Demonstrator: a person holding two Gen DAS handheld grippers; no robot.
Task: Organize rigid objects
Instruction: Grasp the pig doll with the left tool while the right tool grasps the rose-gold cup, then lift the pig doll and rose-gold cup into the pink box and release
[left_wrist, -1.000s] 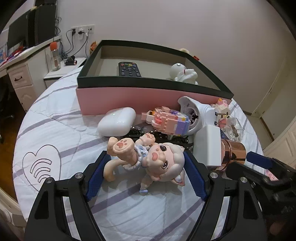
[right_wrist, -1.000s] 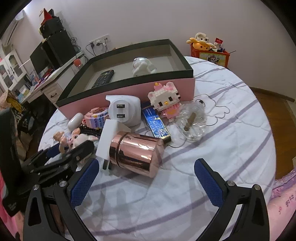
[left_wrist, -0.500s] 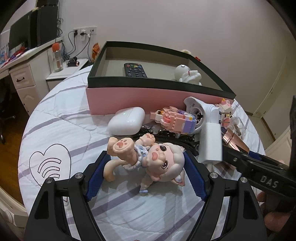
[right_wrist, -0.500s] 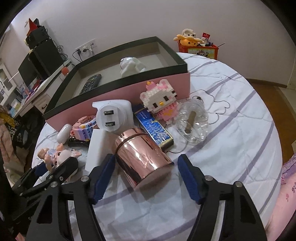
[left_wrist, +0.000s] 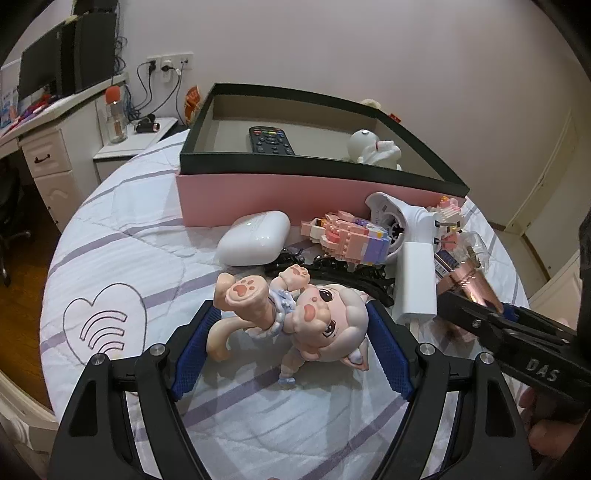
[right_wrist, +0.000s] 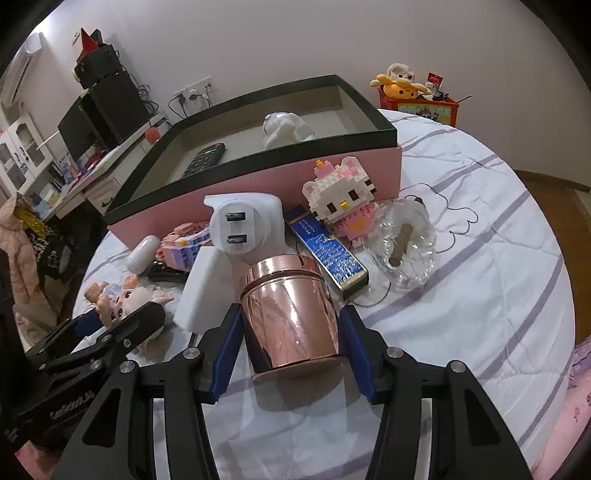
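Observation:
A pink cat-girl doll (left_wrist: 295, 314) lies on the striped bedspread between the blue pads of my left gripper (left_wrist: 291, 343), which is shut on it. My right gripper (right_wrist: 291, 343) has its pads against both sides of a rose-gold metal cup (right_wrist: 291, 314) lying on its side. The doll (right_wrist: 122, 295) and left gripper also show in the right wrist view; the cup (left_wrist: 476, 284) and right gripper show at the right of the left wrist view. A pink box with a dark rim (left_wrist: 277, 195) (right_wrist: 258, 173) holds a black remote (left_wrist: 269, 140) and a white figurine (left_wrist: 373, 147).
Beside the box lie a white earbud case (left_wrist: 255, 238), a pink brick toy (left_wrist: 351, 240), a white plug adapter (right_wrist: 240, 225), a white block (right_wrist: 203, 288), a Hello Kitty brick figure (right_wrist: 343, 199), a blue box (right_wrist: 328, 254) and a clear glass piece (right_wrist: 406, 243). A desk (left_wrist: 44, 147) stands left.
My right gripper has moved forward around the rose-gold cup and closed in until its pads meet the cup's sides. The left gripper holds the doll as before and has shifted slightly.

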